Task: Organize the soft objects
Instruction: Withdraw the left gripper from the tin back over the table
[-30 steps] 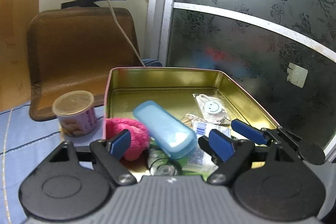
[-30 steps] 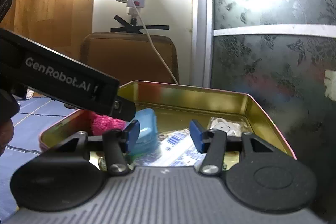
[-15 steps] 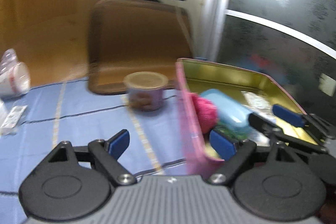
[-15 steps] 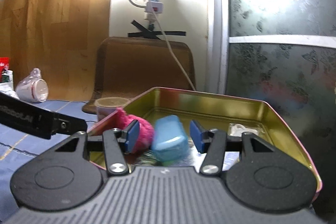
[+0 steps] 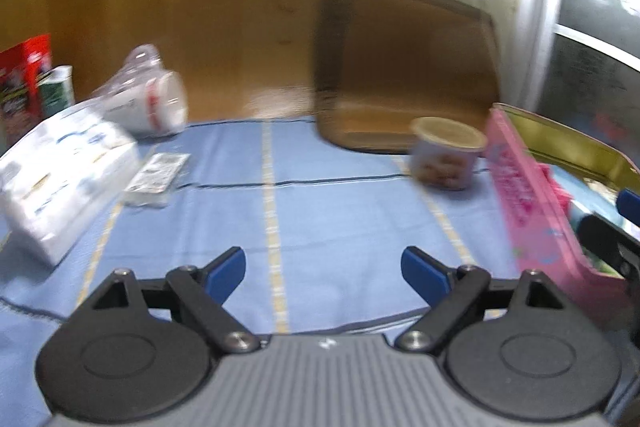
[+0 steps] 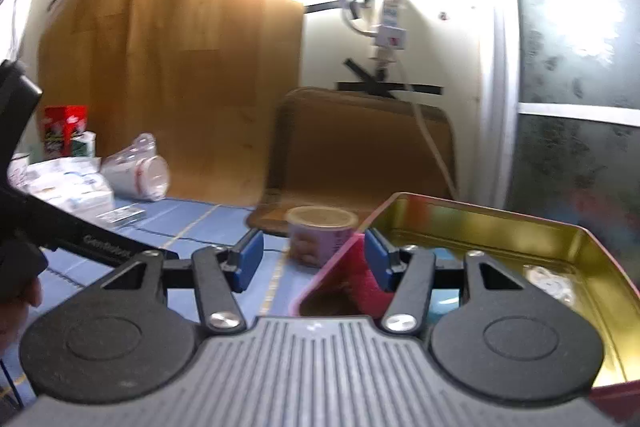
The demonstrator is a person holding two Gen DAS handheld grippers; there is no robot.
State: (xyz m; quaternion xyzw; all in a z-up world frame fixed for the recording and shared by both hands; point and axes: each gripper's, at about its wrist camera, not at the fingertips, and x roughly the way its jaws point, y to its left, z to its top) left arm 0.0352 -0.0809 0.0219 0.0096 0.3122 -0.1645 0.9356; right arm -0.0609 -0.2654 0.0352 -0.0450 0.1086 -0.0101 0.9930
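Note:
My left gripper [image 5: 324, 273] hangs over the bare blue cloth [image 5: 320, 211], its jaws wide and still opening, with nothing between them. To its right stands the pink tin [image 5: 528, 199] with a gold inside, holding a pink fuzzy ball [image 5: 560, 187]. My right gripper [image 6: 313, 261] hovers at the tin's [image 6: 480, 223] near left corner, jaws opening and empty. The fuzzy ball [image 6: 364, 283] lies just behind its right finger. A white tissue pack [image 5: 60, 171] and a small flat packet [image 5: 156, 173] lie on the cloth at the left.
A lidded purple cup [image 5: 446, 153] stands left of the tin. A brown cushion [image 5: 404, 67] leans on the wall behind. Wrapped paper cups [image 5: 148, 103] and a red box [image 5: 24, 79] sit at the far left. A cable [image 6: 432, 143] hangs near the tin.
The left gripper has swung left, from over the tin's contents to over the blue cloth, and opened wider. The right gripper has also shifted left, toward the tin's corner.

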